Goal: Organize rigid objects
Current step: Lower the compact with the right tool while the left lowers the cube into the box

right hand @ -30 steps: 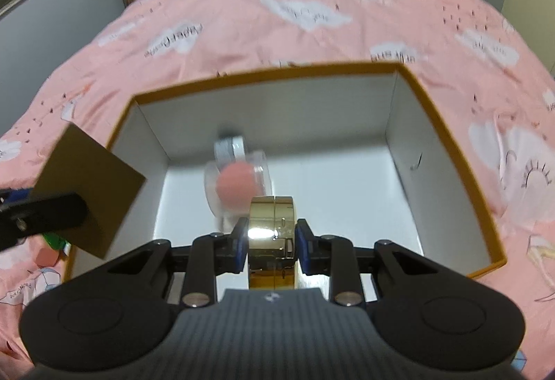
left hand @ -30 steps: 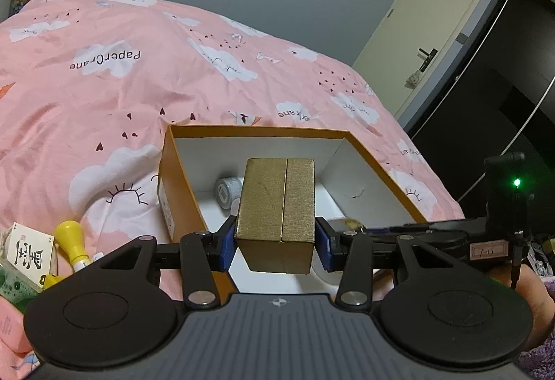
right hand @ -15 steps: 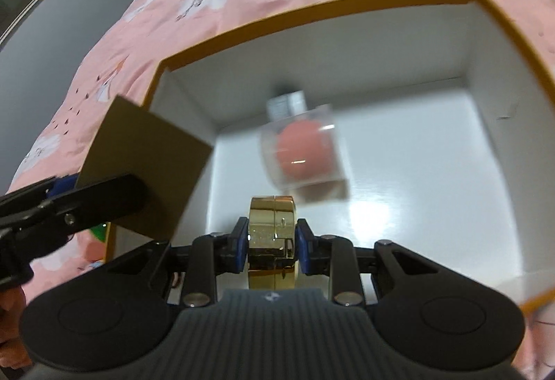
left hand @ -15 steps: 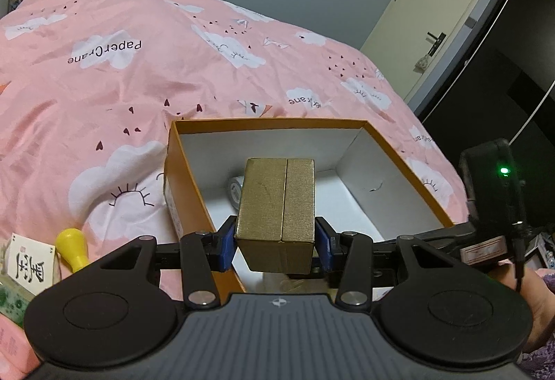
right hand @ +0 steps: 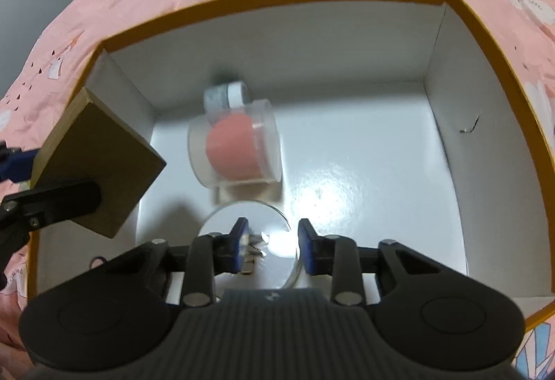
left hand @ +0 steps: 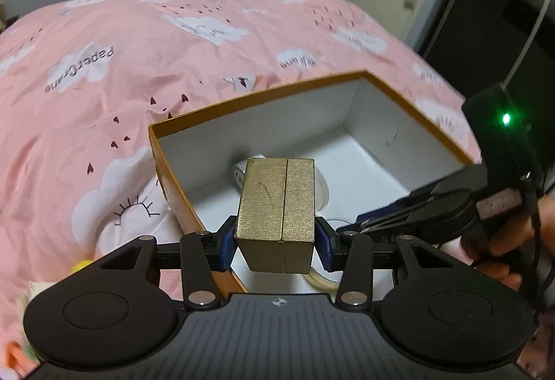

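A: Where is the gold box?

B: Centre of the left view, clamped between the left gripper's pads, hanging over the near-left corner of the bin, probably to be lowered in.

A: And the right gripper?

B: Low in its frame, inside the bin. Its jaws are opening; a round disc lies flat under them, pads clear of it, seemingly just set down. A clear jar with a pink ball lies above it.

A: The surroundings?

B: The bin sits on a pink quilt; grey wall behind, door at upper right.
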{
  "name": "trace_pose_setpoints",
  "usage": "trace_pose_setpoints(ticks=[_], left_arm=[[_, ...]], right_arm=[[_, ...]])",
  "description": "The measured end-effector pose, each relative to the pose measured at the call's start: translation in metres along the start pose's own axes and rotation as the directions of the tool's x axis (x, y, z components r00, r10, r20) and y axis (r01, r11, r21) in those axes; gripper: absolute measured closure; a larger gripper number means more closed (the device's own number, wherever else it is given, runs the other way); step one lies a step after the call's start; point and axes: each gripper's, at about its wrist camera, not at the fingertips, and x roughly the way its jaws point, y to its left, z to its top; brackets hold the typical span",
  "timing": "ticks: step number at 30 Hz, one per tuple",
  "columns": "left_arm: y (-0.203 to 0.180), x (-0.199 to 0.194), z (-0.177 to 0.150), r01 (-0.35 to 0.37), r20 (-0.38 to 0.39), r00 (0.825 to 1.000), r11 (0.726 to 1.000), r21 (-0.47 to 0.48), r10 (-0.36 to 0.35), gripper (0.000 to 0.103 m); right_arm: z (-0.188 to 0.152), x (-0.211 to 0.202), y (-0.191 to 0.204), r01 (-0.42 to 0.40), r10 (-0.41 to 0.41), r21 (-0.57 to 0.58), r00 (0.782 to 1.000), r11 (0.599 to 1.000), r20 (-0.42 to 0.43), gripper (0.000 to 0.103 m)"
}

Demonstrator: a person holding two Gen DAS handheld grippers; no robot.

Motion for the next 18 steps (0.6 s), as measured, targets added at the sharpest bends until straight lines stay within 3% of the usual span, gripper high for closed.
trace_pose_setpoints(ticks=[4,7,12,15,18], left_arm=[[-0.017,0.010,0.008,-0.067,-0.074,0.994,0.984,0.168,0.080,0.051],[-0.031,0.021,0.010,-0.096,-0.122,0.982,0.942,0.322,0.141,0.051],[-0.043,0.046,0.007,-0.073,-0.200,0.959,0.858,0.508,0.200,0.051],[-0.050,0.063,0.001,-0.089,-0.206,0.939,0.770,0.631,0.277,0.051],[-0.053,0.075,-0.002,-0.068,-0.228,0.927,0.730,0.680,0.299,0.051]], right_arm=[[0.001,-0.001,-0.006,-0.009,0.008,0.014,1.000,1.000,0.020,0.072],[0.000,-0.007,-0.008,-0.016,0.015,0.016,0.999,1.000,0.044,0.072],[-0.001,-0.010,-0.010,-0.037,0.036,0.018,0.998,0.999,0.055,0.072],[-0.002,-0.011,-0.011,-0.050,0.048,0.027,0.997,0.998,0.060,0.072],[-0.003,-0.011,-0.012,-0.057,0.055,0.027,0.996,0.998,0.064,0.072]])
